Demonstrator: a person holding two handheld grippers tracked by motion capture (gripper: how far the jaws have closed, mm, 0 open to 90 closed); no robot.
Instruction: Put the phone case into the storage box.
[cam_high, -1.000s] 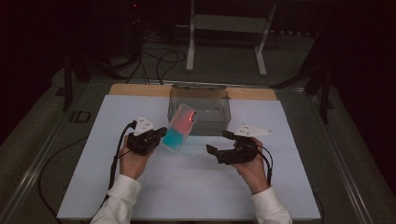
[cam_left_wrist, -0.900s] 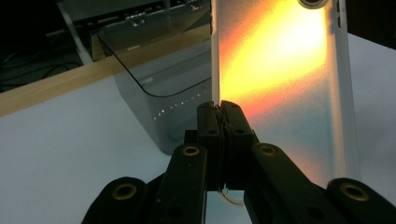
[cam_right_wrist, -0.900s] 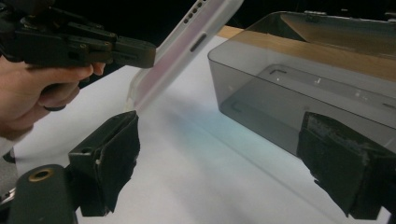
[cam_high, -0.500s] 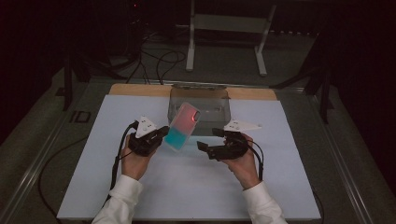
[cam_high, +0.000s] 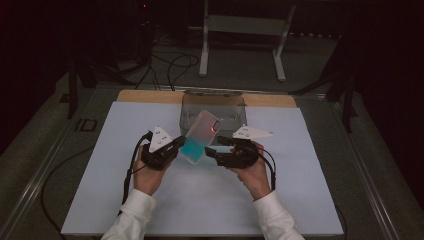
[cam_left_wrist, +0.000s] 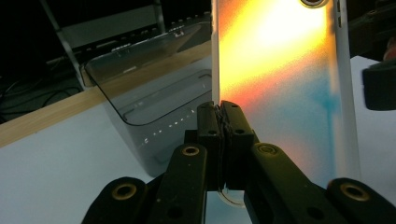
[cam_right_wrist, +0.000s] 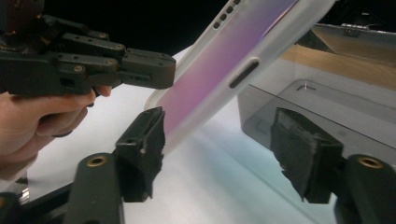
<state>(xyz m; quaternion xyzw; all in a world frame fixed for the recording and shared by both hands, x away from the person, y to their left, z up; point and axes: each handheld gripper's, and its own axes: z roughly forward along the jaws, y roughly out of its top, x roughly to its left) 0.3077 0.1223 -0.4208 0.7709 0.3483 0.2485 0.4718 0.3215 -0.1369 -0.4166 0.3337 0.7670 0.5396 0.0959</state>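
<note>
Left gripper is clamped on the edge of the pink-to-teal gradient phone in its clear case, tilted above the white mat, while right gripper, at its 4 o'clock, has just been closing, jaws part-open and not yet touching, likely for a handover.

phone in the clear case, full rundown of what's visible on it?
The phone is a slim slab with a gradient back, pinkish white at the top and teal below, in a frosted translucent case with side button cutouts. A camera lens sits near its top corner. It is held off the white mat, tilted, its top toward the clear box. The left hand-held gripper is clamped on its lower edge.
</note>
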